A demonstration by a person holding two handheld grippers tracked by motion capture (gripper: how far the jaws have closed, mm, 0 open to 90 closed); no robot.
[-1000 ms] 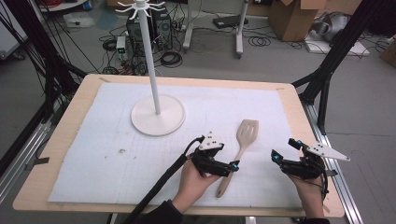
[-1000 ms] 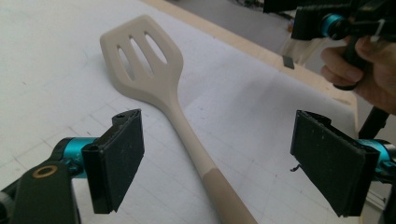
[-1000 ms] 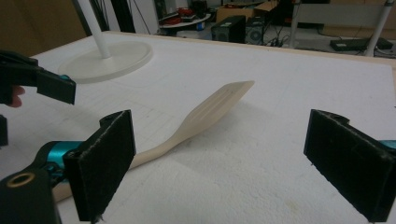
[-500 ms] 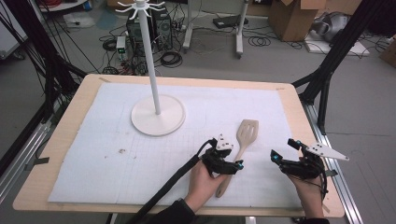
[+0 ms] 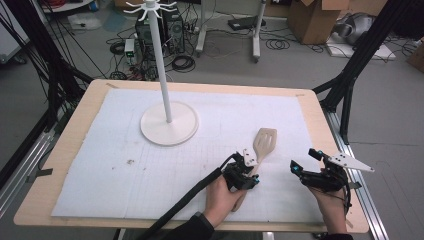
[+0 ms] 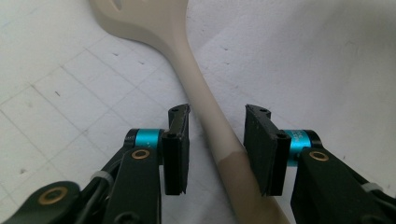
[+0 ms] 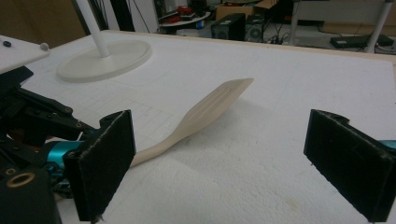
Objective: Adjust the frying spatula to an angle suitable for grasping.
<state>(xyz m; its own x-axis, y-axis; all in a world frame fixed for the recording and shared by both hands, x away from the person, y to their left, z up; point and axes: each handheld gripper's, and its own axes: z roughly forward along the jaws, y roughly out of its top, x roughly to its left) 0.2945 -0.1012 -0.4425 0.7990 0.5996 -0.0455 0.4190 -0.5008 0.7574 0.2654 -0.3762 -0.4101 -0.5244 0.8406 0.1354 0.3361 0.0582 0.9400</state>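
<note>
A beige slotted spatula (image 5: pixel 263 142) lies on the white cloth at the front right, head pointing away from me. My left gripper (image 5: pixel 246 170) is lowered over its handle. In the left gripper view the handle (image 6: pixel 201 93) runs between the two black pads (image 6: pixel 175 149). The jaws have just been closing, but a gap still shows on both sides, so the left gripper (image 6: pixel 217 112) stands open. To the right of the spatula (image 7: pixel 215 105), my right gripper (image 5: pixel 304 160) is held wide open near the table's edge, and nothing is between its pads (image 7: pixel 105 158).
A white stand (image 5: pixel 169 124) with a round base and a tall pole topped by hooks rises at the table's middle back. The white cloth (image 5: pixel 100 165) covers most of the wooden table (image 5: pixel 85 105). The left gripper's black cable (image 5: pixel 185 200) trails toward the front edge.
My left gripper has shifted right and down onto the spatula's handle, and its jaws have narrowed around it. The right gripper and the spatula stay where they were.
</note>
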